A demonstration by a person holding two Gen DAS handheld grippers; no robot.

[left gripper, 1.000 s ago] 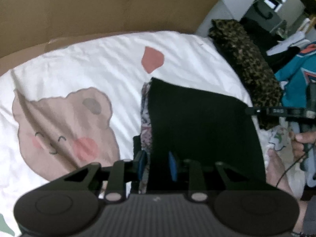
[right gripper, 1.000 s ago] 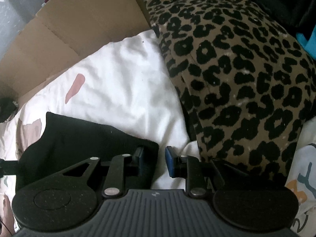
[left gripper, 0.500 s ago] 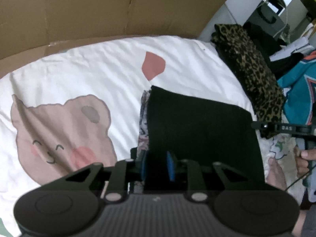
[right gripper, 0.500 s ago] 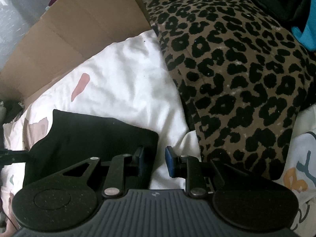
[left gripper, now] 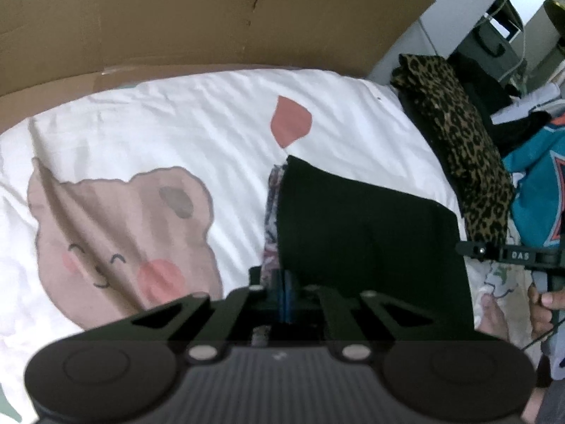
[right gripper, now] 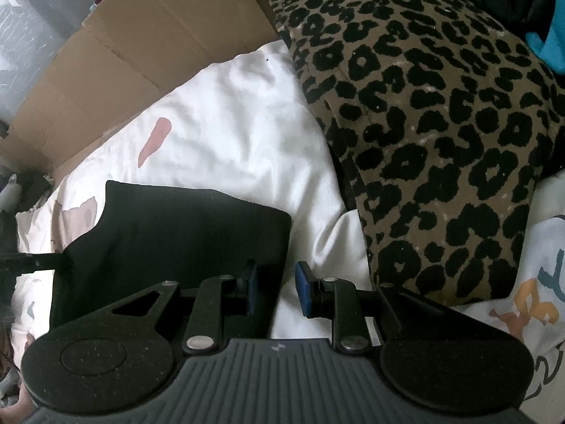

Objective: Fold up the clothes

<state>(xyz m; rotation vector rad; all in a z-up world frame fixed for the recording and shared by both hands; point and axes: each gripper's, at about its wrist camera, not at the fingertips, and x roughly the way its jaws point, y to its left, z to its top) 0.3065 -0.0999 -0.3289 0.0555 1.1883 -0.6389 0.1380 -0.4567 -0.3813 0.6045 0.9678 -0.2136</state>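
Observation:
A folded black garment (left gripper: 367, 233) lies on a white bedsheet printed with a bear (left gripper: 116, 219). A patterned layer (left gripper: 272, 219) peeks out along its left edge. My left gripper (left gripper: 285, 293) is closing, its blue pads pressed together on the garment's near left edge. My right gripper (right gripper: 276, 288) stands open over the garment's (right gripper: 176, 233) near right corner. Its left pad is above the black cloth and its right pad above the sheet. In the left wrist view, the right gripper (left gripper: 508, 256) shows at the garment's right side, held by a person's hand (left gripper: 545, 304).
A leopard-print fabric pile (right gripper: 441, 123) lies just right of the garment. A teal jersey (left gripper: 540, 190) and dark clothes are beyond it. A cardboard sheet (left gripper: 176, 17) stands behind the bed. A white printed cloth (right gripper: 536, 300) lies at the near right.
The left gripper's pads have come together on the garment's left edge. The right gripper has kept its gap and barely moved.

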